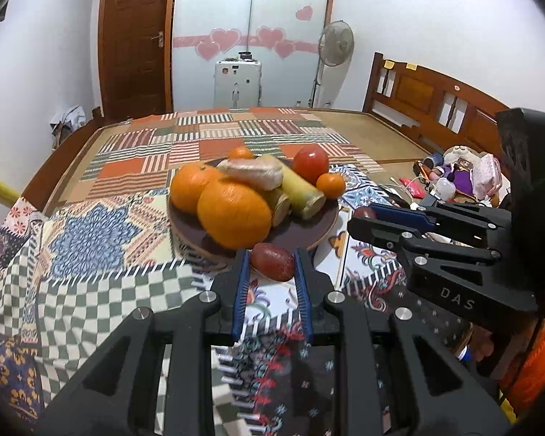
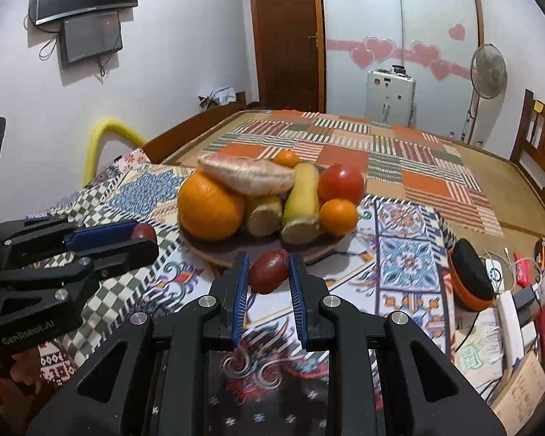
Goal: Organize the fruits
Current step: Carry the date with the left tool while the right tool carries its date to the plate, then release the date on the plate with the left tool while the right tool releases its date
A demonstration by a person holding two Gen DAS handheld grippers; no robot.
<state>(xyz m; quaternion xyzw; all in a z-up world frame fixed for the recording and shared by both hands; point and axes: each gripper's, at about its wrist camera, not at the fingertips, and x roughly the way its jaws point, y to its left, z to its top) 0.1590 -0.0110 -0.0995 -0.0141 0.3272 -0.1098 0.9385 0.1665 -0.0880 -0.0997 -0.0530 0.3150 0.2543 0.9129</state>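
In the left wrist view my left gripper (image 1: 272, 256) is shut on a small red-brown jujube (image 1: 272, 263), held just in front of the dark round plate (image 1: 309, 234). The plate carries two big oranges (image 1: 232, 214), cut sugar cane pieces (image 1: 301, 190), a red tomato-like fruit (image 1: 310, 163) and small tangerines (image 1: 330, 185). My right gripper (image 1: 359, 218) comes in from the right, shut on a second jujube (image 1: 365, 212). In the right wrist view the right gripper (image 2: 269, 267) clamps its jujube (image 2: 269, 272) near the plate (image 2: 323, 247); the left gripper (image 2: 145, 238) at left holds the other jujube (image 2: 145, 231).
Patterned cloths (image 1: 101, 239) cover a wooden bed. Clutter with toys, cables and bottles (image 1: 454, 178) lies at the right, and a black and orange pouch (image 2: 470, 279) sits beside it. A headboard (image 1: 428, 98), a fan (image 1: 336, 43) and a white appliance (image 1: 238, 81) stand beyond.
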